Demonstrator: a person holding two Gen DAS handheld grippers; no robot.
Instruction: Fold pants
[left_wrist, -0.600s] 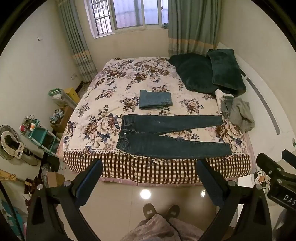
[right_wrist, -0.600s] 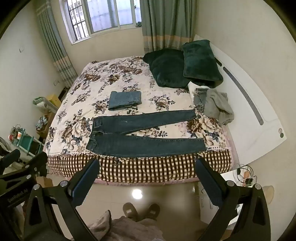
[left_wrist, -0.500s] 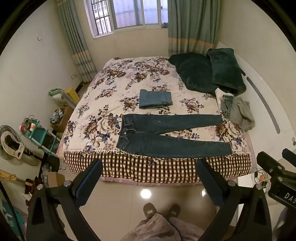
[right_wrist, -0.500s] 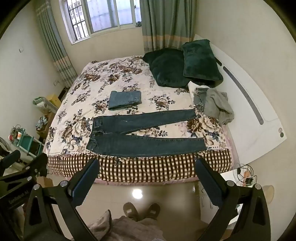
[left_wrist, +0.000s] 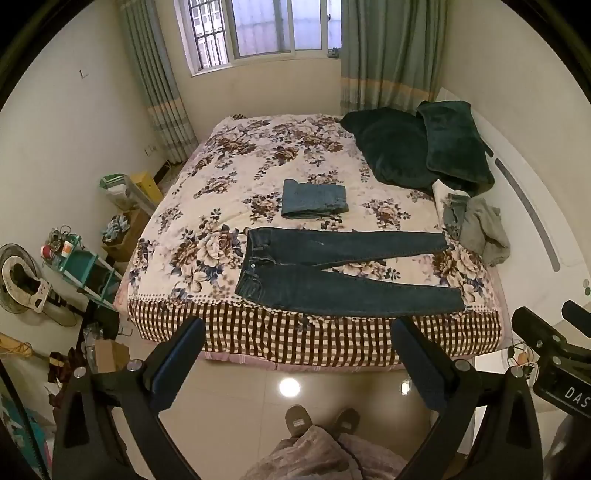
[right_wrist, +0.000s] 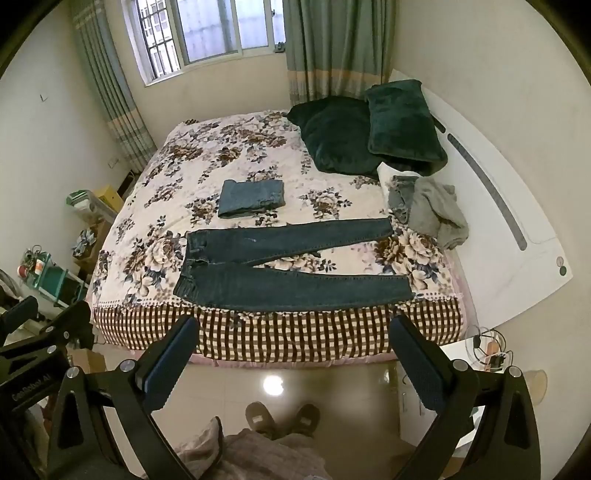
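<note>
Dark blue jeans (left_wrist: 332, 273) lie flat and unfolded along the near edge of the floral bed (left_wrist: 258, 166), waist to the left, legs spread to the right; they also show in the right wrist view (right_wrist: 288, 269). My left gripper (left_wrist: 297, 332) is open and empty, held above the floor well short of the bed. My right gripper (right_wrist: 293, 330) is open and empty, also back from the bed. The right gripper's body shows at the right edge of the left wrist view (left_wrist: 554, 354).
A folded lighter pair of jeans (left_wrist: 314, 198) lies behind the dark pair. A grey heap of clothes (left_wrist: 476, 227) sits at the right bed edge. Dark green pillows (left_wrist: 417, 147) lie by the headboard. A teal shelf (left_wrist: 79, 266) and clutter stand left. My slippered feet (left_wrist: 321, 424) stand on tiled floor.
</note>
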